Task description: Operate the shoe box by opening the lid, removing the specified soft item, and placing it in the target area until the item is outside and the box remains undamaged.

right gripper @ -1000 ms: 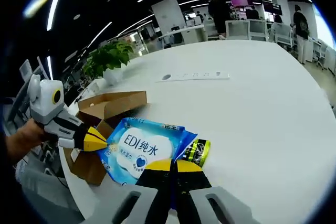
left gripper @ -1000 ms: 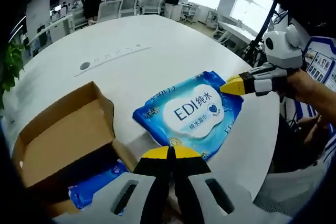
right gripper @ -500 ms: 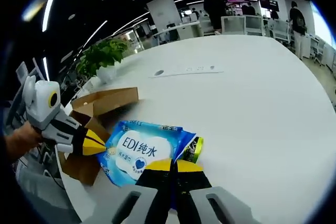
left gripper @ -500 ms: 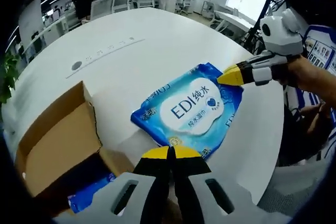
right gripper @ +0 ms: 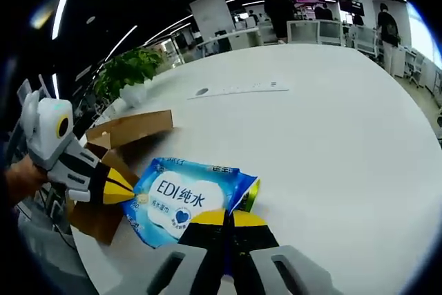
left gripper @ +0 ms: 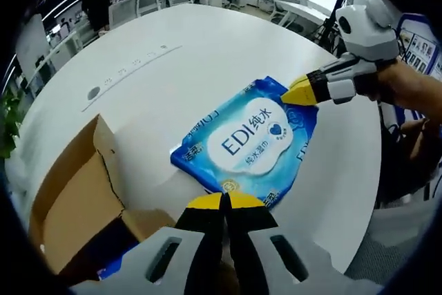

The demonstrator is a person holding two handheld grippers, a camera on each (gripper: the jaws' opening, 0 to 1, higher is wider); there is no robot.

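A blue wet-wipes pack [left gripper: 250, 141] with a white "EDI" label lies flat just over the white table [left gripper: 207, 39]. My left gripper [left gripper: 224, 199] is shut on its near seam. The right gripper [left gripper: 290, 96] comes in from the right, shut on the far corner. In the right gripper view the same pack [right gripper: 181, 198] sits ahead of my right gripper [right gripper: 225, 216], and the left gripper [right gripper: 124, 188] pinches its left end. The open cardboard shoe box [left gripper: 72, 202] stands at the left with its lid flap up, and another blue pack [left gripper: 114, 267] shows inside.
A long cable strip [left gripper: 131, 67] and a grey disc [left gripper: 93, 92] are set into the table beyond the pack. A potted plant [right gripper: 128, 70] stands past the box [right gripper: 131, 126]. The table's edge curves close on the right. People and office chairs are at the far side.
The pack has stayed between both shut grippers. The box now sits farther left and lower in the left gripper view, so the pack has moved away from it.
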